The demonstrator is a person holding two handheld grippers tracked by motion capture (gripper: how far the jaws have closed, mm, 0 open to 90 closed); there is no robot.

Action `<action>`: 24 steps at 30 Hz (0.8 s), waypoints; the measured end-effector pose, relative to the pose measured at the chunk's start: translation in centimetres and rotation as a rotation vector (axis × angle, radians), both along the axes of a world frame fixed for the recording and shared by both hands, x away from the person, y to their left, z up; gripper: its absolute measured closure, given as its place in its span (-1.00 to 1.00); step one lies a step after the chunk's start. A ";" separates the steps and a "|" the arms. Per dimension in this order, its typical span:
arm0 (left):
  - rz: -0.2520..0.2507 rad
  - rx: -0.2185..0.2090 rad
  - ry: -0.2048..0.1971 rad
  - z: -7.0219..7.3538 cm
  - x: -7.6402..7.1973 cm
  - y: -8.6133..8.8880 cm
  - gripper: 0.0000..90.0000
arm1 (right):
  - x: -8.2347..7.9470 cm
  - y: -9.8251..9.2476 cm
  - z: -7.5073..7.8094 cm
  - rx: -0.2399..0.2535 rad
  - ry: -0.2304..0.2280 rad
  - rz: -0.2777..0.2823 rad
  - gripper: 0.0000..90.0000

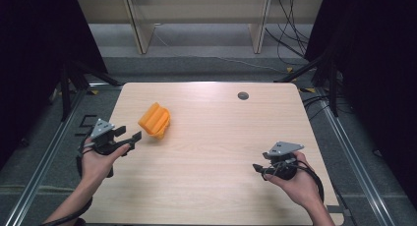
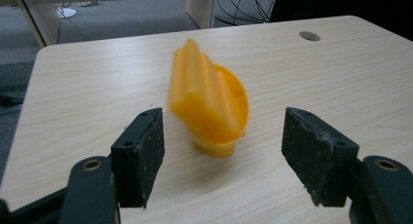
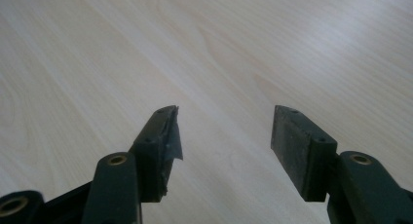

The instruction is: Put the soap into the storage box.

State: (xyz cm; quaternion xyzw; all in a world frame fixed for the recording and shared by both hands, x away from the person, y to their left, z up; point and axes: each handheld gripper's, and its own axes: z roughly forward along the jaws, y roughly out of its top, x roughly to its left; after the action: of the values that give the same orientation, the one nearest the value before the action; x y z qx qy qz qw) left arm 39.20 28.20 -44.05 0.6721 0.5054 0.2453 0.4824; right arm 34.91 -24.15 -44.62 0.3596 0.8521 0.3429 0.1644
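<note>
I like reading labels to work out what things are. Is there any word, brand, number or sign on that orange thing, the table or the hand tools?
None to read. The orange object is plain and a bit blurred, the table bare wood grain, and the left gripper and right gripper unmarked black.

No legible text, label, brand, number or sign appears on any surface: the wooden table (image 1: 211,152), the orange object (image 1: 155,120) and the black gripper pads (image 2: 139,156) all carry no readable marking.
</note>
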 end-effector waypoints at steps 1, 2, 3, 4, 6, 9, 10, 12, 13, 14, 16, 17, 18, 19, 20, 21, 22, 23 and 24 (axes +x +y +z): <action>0.007 -0.017 0.008 -0.1 0.4 0.3 -0.26 | 0.1 -0.1 0.0 0.002 -0.002 -0.008 -0.02; 0.010 -0.056 0.015 0.0 0.6 0.5 -0.25 | 0.2 -0.1 -0.1 0.005 -0.008 -0.015 -0.02; 0.011 -0.082 0.020 0.0 0.5 0.6 -0.25 | 0.3 -0.1 -0.1 -0.003 -0.028 -0.011 -0.02; 0.000 -0.080 0.022 0.0 0.3 0.5 -0.27 | 0.2 -0.1 0.0 -0.009 -0.021 -0.014 -0.02; -0.011 -0.059 0.050 -0.4 -0.6 0.5 -0.27 | -0.2 0.0 0.2 0.013 -0.016 -0.012 -0.03; -0.039 -0.026 0.074 -1.1 -2.3 0.7 -0.28 | -0.3 -0.4 -0.3 0.006 -0.019 -0.001 -0.03; -0.043 -0.021 0.079 -1.4 -3.1 0.9 -0.28 | -0.4 -0.5 -0.5 0.011 -0.021 -0.008 -0.02; -0.049 -0.011 0.090 -1.8 -4.6 1.4 -0.28 | -0.5 -0.7 -0.7 0.018 -0.016 -0.009 -0.02; -0.047 -0.006 0.089 -2.0 -5.4 1.7 -0.28 | -0.7 -0.7 -0.7 0.020 -0.017 -0.015 -0.02; -0.045 0.005 0.095 -2.0 -6.1 2.0 -0.28 | -0.8 -0.6 -0.7 0.034 -0.011 -0.025 -0.02; -0.047 0.013 0.099 -2.2 -7.3 2.8 -0.28 | -1.0 -0.5 -0.6 0.036 -0.017 -0.027 -0.02; -0.032 0.005 0.084 -2.2 -7.8 3.1 -0.28 | -1.0 -0.5 -0.6 0.032 -0.028 -0.023 -0.02; -0.021 0.000 0.080 -2.1 -8.2 3.6 -0.28 | -1.1 -0.3 -0.7 0.039 -0.018 -0.038 -0.02; -0.007 0.002 0.069 -2.0 -8.5 3.9 -0.28 | -1.2 -0.2 -0.7 0.031 -0.005 -0.031 -0.02; 0.001 0.016 0.054 -1.9 -8.6 4.1 -0.28 | -0.9 -0.3 -0.8 0.023 -0.035 -0.018 -0.02; 0.008 0.018 0.045 -1.9 -8.7 4.3 -0.28 | -1.0 -0.2 -0.9 0.025 -0.033 -0.022 -0.02; 0.005 0.023 0.045 -2.0 -8.6 4.4 -0.28 | -1.0 -0.1 -0.9 0.027 -0.025 -0.028 -0.02; 0.003 0.014 0.042 -2.1 -8.5 4.3 -0.28 | -0.9 -0.1 -1.0 0.022 -0.038 -0.023 -0.02; -0.001 0.035 0.057 -2.1 -8.4 4.2 -0.28 | -0.9 -0.1 -1.0 0.023 -0.037 -0.024 -0.02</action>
State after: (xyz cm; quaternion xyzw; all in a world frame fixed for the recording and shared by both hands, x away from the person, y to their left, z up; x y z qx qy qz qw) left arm 30.78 32.41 -46.11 0.6873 0.5144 0.2344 0.4561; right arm 34.06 -24.26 -45.63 0.3652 0.8407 0.3570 0.1799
